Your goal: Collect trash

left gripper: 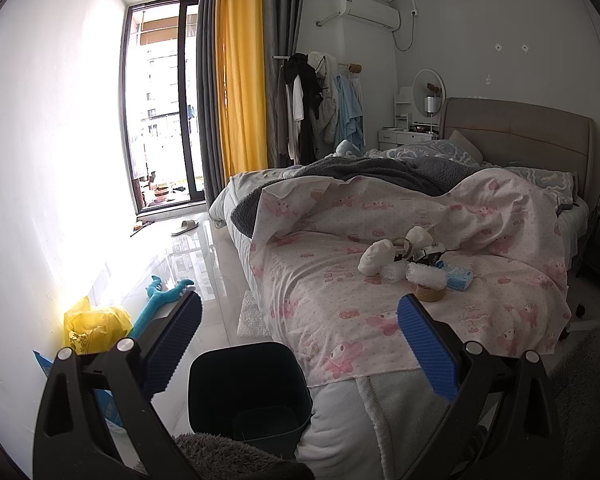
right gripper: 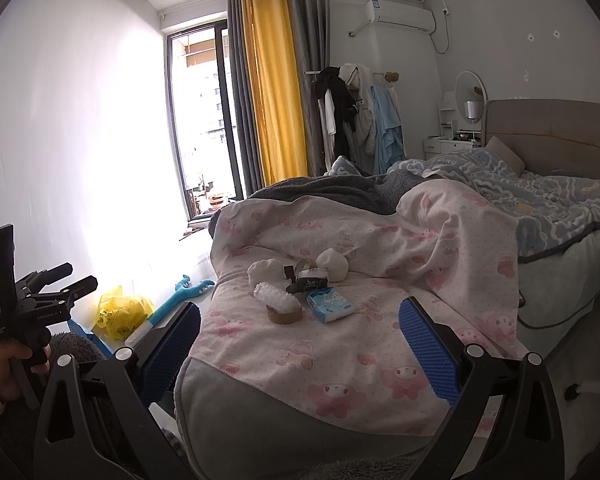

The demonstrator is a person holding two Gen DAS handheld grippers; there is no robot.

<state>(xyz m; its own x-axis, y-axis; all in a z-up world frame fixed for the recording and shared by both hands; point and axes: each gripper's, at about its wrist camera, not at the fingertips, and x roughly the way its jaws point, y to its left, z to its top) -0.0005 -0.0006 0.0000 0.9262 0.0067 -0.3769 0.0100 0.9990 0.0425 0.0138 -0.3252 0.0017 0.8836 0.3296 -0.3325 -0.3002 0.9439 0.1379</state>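
A: Both tongs up at the foot of the bed (right gripper: 340, 360). Left tongs (left gripper: 299, 320) spread wide, nothing between them; right tongs (right gripper: 300, 322) the same, wide apart and bare.

B: And the trash?

A: A little heap on the pink sheet, at twelve o'clock from the right tongs: a brown tape roll (right gripper: 285, 314), a strip of bubble wrap (right gripper: 275, 297) lying on it, a blue tissue pack (right gripper: 331, 304) just beside at three o'clock, two white crumpled wads (right gripper: 265, 271) behind, and something dark between them I can't make out.

B: Where's the danger?

A: I'd say the soft bedding. Press down and the tongs may pinch the sheet along with the piece. The heap is tight, so neighbours could drag too.

B: The bin?

A: Dark bin (left gripper: 249, 390) on the floor at six o'clock in the left view, hard against the bed corner. Light scraps could miss it.
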